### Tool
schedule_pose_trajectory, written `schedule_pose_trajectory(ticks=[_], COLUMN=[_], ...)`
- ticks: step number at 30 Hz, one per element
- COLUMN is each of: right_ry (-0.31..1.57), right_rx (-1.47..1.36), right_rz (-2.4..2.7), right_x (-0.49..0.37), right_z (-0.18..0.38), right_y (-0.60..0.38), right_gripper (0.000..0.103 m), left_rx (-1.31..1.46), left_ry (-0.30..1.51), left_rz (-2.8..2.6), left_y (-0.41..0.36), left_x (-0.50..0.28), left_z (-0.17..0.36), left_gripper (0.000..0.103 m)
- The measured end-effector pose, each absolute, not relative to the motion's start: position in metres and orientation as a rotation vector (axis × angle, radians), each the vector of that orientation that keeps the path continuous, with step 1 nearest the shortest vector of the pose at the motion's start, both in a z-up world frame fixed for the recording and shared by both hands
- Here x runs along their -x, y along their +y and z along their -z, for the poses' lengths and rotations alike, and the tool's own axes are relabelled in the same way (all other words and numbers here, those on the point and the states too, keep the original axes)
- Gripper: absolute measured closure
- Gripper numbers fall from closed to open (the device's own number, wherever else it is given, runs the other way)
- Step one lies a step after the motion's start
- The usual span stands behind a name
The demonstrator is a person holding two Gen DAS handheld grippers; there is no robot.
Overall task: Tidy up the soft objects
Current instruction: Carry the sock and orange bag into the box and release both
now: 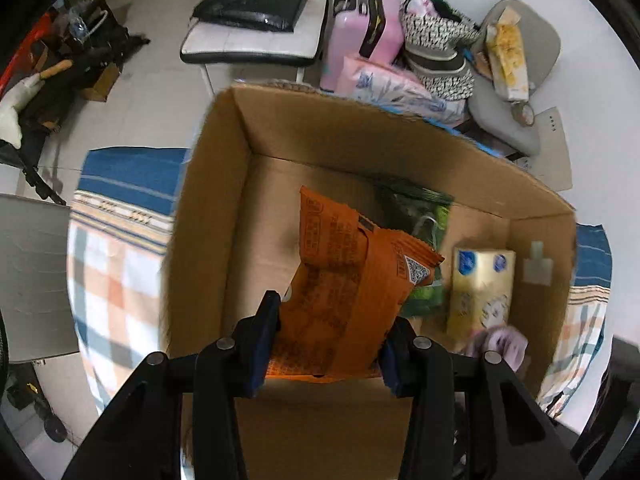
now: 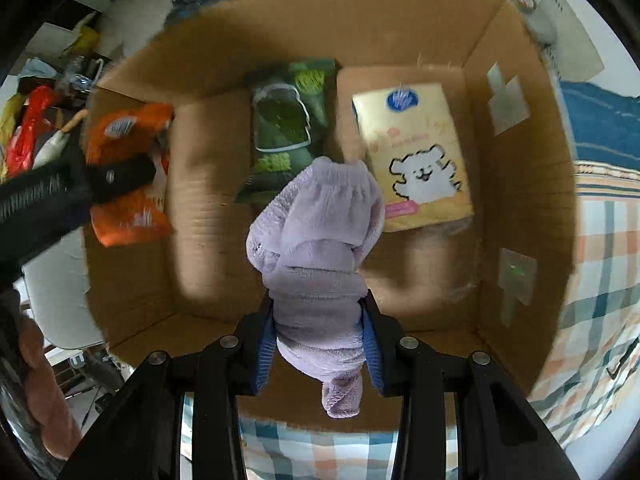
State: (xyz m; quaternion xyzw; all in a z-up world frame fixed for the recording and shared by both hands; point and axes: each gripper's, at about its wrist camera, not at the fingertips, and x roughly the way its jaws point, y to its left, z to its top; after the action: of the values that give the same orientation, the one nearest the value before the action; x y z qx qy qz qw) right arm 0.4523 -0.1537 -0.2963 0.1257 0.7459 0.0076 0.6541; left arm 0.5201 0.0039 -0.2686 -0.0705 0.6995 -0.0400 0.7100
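Observation:
An open cardboard box (image 1: 224, 200) (image 2: 516, 208) stands on a checked cloth. My left gripper (image 1: 328, 344) is shut on an orange snack packet (image 1: 344, 280) and holds it over the box's left half; the right wrist view shows that packet (image 2: 128, 136) with the left gripper (image 2: 116, 176) across it. My right gripper (image 2: 320, 336) is shut on a lilac fleece cloth (image 2: 320, 240) above the box's middle; a corner of that cloth (image 1: 504, 344) shows in the left wrist view. On the box floor lie a green packet (image 2: 284, 120) (image 1: 424, 216) and a yellow tissue pack (image 2: 416, 156) (image 1: 480, 288).
The checked and blue-striped cloth (image 1: 116, 264) (image 2: 600, 248) spreads around the box. Behind it sit a pink case (image 1: 368, 32), a floral pack (image 1: 392, 88), a patterned bag (image 1: 436, 52) and a grey cushion (image 1: 536, 44). A bench with a black bag (image 1: 256, 4) stands on the floor.

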Motion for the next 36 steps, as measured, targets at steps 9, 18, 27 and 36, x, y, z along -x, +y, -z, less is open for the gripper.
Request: schedule_pose_trajectory(ticks=[9, 18, 27, 36], right_ry=[1.752, 1.708, 1.654, 1.539], right_rx=[-0.316, -0.281, -0.195, -0.085], right_rz=[-0.034, -0.024, 0.003, 0.078], right_x=[-0.467, -0.474, -0.440, -0.408], right_z=[0.328, 0.309, 0.274, 0.241], right_y=[-0.143, -0.148, -0.151, -0.155], right_gripper=[0.057, 0.034, 0.002, 0.000], left_rx=[0.105, 0.105, 0.031, 0.012], left_ry=[1.594, 1.591, 1.472, 1.358], left_rz=[0.074, 0.070, 0.081, 0.067], left_y=[-0.009, -0.008, 0.001, 0.013], left_x=[-0.544, -0.539, -0.493, -0.433], left_z=[0.295, 0.280, 0.230, 0.193], left_gripper=[0.060, 0.058, 0.020, 0.003])
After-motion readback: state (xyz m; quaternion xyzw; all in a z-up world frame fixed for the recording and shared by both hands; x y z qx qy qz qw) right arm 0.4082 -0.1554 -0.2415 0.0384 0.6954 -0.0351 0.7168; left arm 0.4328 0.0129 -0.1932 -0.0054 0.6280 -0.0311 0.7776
